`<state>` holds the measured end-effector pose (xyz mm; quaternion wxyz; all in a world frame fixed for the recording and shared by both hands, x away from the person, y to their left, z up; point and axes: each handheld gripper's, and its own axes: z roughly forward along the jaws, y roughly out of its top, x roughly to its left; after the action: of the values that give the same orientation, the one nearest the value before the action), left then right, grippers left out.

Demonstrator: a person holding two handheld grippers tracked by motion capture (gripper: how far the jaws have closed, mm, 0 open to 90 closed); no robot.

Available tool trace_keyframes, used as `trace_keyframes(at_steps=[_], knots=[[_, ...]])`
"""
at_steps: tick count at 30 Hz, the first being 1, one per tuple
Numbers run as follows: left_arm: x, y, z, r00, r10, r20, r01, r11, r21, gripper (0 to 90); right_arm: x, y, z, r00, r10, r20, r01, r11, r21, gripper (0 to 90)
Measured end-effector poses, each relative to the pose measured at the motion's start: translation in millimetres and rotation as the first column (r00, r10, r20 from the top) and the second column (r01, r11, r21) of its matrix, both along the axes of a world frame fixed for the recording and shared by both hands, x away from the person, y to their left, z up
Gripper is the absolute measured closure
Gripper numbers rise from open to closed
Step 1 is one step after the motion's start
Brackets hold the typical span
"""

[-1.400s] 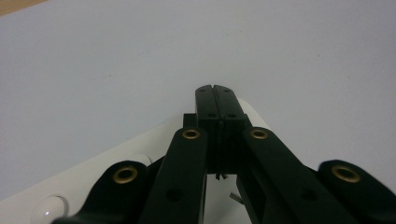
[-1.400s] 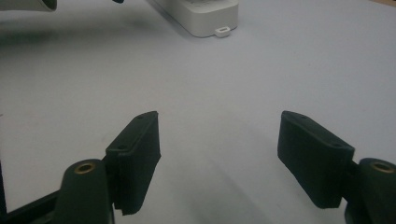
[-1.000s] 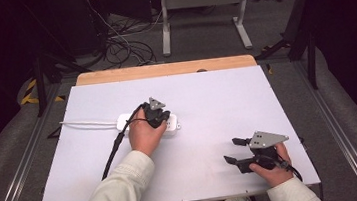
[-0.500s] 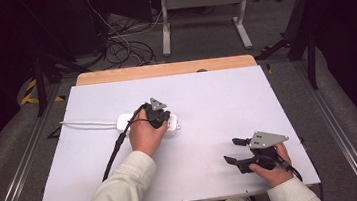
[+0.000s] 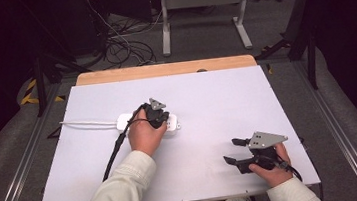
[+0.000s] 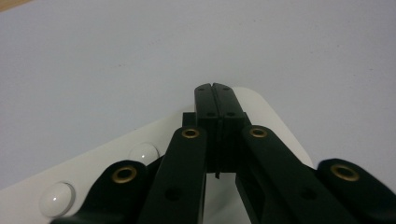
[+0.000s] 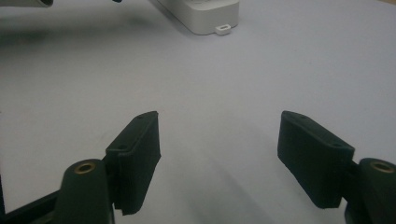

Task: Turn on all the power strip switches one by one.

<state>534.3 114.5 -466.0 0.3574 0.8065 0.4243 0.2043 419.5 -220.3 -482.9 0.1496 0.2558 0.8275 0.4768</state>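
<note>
A white power strip (image 5: 173,125) lies left of the middle of the white table (image 5: 227,100), and its white cord (image 5: 88,123) runs off to the left. My left gripper (image 5: 162,118) sits on top of the strip, held in the person's left hand. In the left gripper view its jaws are pressed together, the left gripper (image 6: 215,91) tips resting over the strip's end (image 6: 271,121), near two round white buttons (image 6: 57,198). My right gripper (image 5: 231,151) rests near the front right, open and pointing left. In the right gripper view the right gripper (image 7: 219,135) has bare table between its pads, with the strip's end (image 7: 205,14) farther off.
A black cable (image 5: 114,155) trails from the left gripper toward the front edge. The table's wooden far edge (image 5: 163,70) borders a floor with tangled cables (image 5: 125,45) and a metal stand (image 5: 203,17). Grey padding flanks both sides.
</note>
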Motion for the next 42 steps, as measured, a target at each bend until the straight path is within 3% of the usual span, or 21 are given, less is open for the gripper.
trace_keyframes(at_steps=[7,12,15,21,26,29,30,33,34,35,39,42], knots=[[-0.8,-3.5,0.6,0.9997,-0.008,0.022,0.007,0.9985,0.054,90.0,0.1,0.2,-0.3,1.0000,0.001,-0.002,-0.001,1.000,-0.002,30.7],[0.8,-5.0,1.0,0.9999,-0.011,0.011,0.011,0.9985,0.054,90.0,0.1,0.1,-0.5,1.0000,0.002,-0.002,-0.002,1.000,0.001,30.7],[2.0,-8.3,-0.4,0.9995,-0.014,0.027,0.013,0.9981,0.059,90.0,0.2,0.0,-0.3,1.0000,0.002,-0.003,-0.002,1.000,-0.004,30.7],[5.1,-6.6,2.3,0.9998,-0.014,-0.015,0.015,0.9987,0.049,90.0,-0.4,-0.6,-0.1,1.0000,-0.002,-0.005,0.002,1.000,0.001,30.7],[4.1,-7.6,2.4,0.9998,-0.020,0.003,0.020,0.9979,0.062,90.0,-0.1,-0.6,-0.1,1.0000,-0.002,-0.007,0.002,1.000,0.004,30.7],[1.9,-4.2,5.1,0.9993,-0.037,0.003,0.037,0.9992,0.017,90.0,0.3,-1.5,0.1,1.0000,-0.004,-0.005,0.005,1.000,0.009,30.7],[-0.2,-3.1,7.2,0.9993,-0.038,0.006,0.038,0.9989,0.028,90.0,0.4,-2.1,0.2,1.0000,-0.008,-0.005,0.008,1.000,0.011,30.7],[-6.7,0.1,13.9,0.9971,-0.065,0.038,0.066,0.9974,-0.029,89.5,0.8,-3.4,0.6,0.9999,-0.013,-0.005,0.013,1.000,0.016,30.6],[-10.3,1.3,17.7,0.9966,-0.060,0.057,0.064,0.9960,-0.063,80.6,0.9,-3.5,0.6,0.9999,-0.015,-0.004,0.015,1.000,0.016,30.5],[-13.1,3.9,21.0,0.9943,-0.065,0.085,0.072,0.9938,-0.085,66.0,0.8,-3.4,0.6,0.9999,-0.016,-0.005,0.016,1.000,0.016,30.5],[-28.0,17.2,37.5,0.9899,-0.082,0.116,0.099,0.9839,-0.149,65.9,0.1,-3.0,1.1,0.9998,-0.018,0.001,0.018,1.000,0.017,30.3],[-39.1,25.8,45.7,0.9817,-0.116,0.151,0.145,0.9688,-0.201,52.3,-0.7,-3.1,1.3,0.9997,-0.023,0.004,0.023,1.000,0.017,29.8]])
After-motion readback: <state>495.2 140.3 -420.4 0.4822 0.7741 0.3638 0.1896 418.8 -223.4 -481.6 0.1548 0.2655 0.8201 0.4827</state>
